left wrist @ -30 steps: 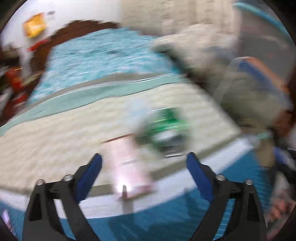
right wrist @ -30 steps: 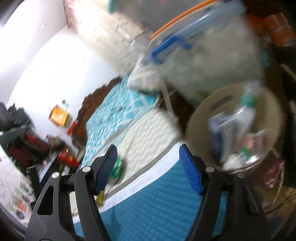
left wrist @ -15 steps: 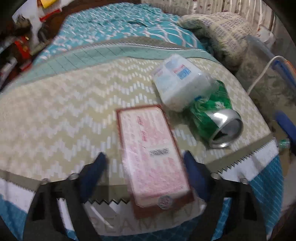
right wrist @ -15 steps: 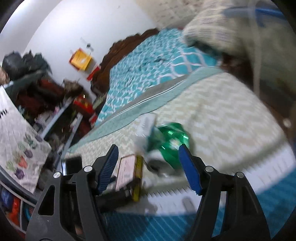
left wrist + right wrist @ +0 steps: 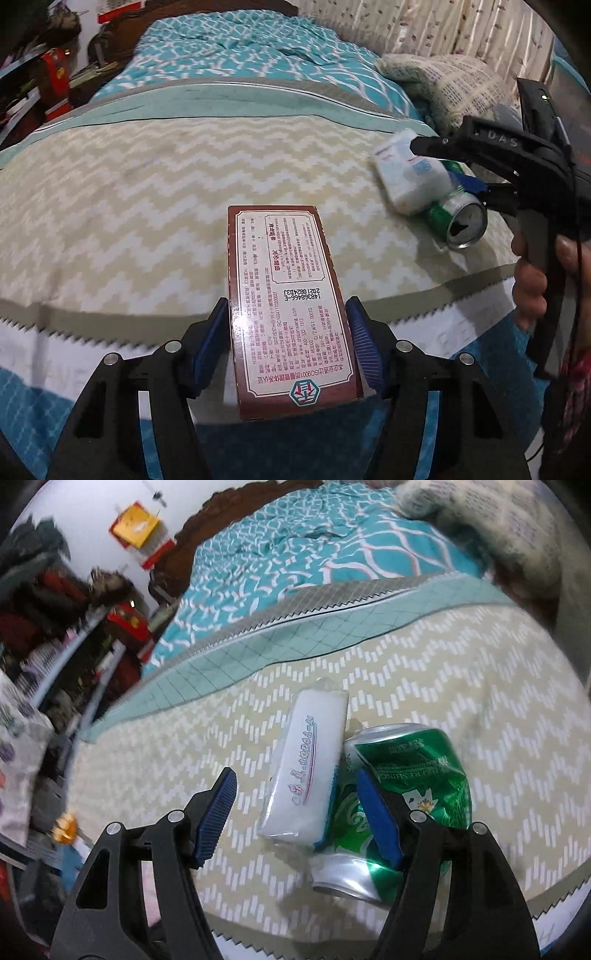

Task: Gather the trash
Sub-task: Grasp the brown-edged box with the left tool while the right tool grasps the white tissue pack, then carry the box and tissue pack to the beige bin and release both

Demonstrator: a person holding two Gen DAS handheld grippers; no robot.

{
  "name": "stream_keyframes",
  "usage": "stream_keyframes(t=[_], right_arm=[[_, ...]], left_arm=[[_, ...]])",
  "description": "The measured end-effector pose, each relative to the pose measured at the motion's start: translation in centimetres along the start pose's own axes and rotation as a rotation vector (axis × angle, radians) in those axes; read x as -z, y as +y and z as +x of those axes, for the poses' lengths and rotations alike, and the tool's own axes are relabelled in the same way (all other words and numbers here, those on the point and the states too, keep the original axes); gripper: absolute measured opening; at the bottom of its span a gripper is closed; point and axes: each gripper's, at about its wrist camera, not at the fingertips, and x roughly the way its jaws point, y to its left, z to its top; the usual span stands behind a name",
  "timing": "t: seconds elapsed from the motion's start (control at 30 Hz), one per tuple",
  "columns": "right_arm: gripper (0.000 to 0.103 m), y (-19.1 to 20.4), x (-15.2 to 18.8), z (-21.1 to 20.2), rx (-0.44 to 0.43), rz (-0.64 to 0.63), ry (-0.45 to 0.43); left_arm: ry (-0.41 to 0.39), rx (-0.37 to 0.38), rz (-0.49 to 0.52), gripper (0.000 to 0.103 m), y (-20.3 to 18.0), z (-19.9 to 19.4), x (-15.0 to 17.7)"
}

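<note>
The bed [image 5: 147,206] fills the room ahead of both claws, its cream zigzag cover [image 5: 480,709] giving way farther off to a teal diamond-pattern quilt [image 5: 236,48].

The brown-edged box [image 5: 291,310] lies flat between the left gripper's [image 5: 288,350] blue pads [image 5: 210,343], which press against both its long sides. Its long axis runs straight out from the claw toward the headboard. The printed panel faces up; most of the small text is too fine to read, though "2021 0824D3J" and "ISO9001" come through.

Ahead of the right gripper [image 5: 299,812], which stands open, the white packet [image 5: 306,771] lies between the pads, pointing away and slightly right, touching neither that I can tell. Its blue script is unreadable.

The crushed green can [image 5: 410,786] lies just right of it, touching it, its open mouth toward the claw, with the right pad across it.
</note>
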Motion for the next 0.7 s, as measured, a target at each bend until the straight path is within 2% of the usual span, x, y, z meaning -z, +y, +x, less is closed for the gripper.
stream_keyframes(t=[0.03,0.07,0.1,0.2,0.33,0.43,0.57,0.7], right_arm=[[0.056,0.4,0.1,0.4,0.0,-0.013,0.013],[0.042,0.7,0.4,0.8,0.005,-0.028,0.032],[0.036,1.1,0.7,1.2,0.011,-0.043,0.047],[0.034,2.3,1.6,0.4,0.002,-0.068,0.017],[0.033,4.0,4.1,-2.8,-0.097,-0.093,-0.021],[0.033,4.8,7.5,-5.6,-0.158,-0.123,-0.029],[0.034,4.1,12.6,-8.6,-0.195,-0.12,-0.027],[0.034,2.4,17.0,-11.5,-0.182,-0.091,-0.054]], left_arm=[[-0.005,-0.003,-0.003,0.06,0.5,-0.3,0.2],[-0.008,-0.008,-0.005,0.06,0.8,-0.5,0.4],[-0.011,-0.01,-0.01,0.06,1.1,-0.7,0.6],[-0.016,-0.016,-0.024,0.06,1.9,-1.2,1.0],[-0.013,-0.017,-0.028,0.06,2.6,-1.9,1.8],[-0.009,0.007,-0.029,0.06,2.9,-2.7,2.6],[-0.006,0.065,0.0,0.06,2.6,-3.8,4.2],[0.0,0.111,0.065,0.06,1.2,-5.0,6.3]])
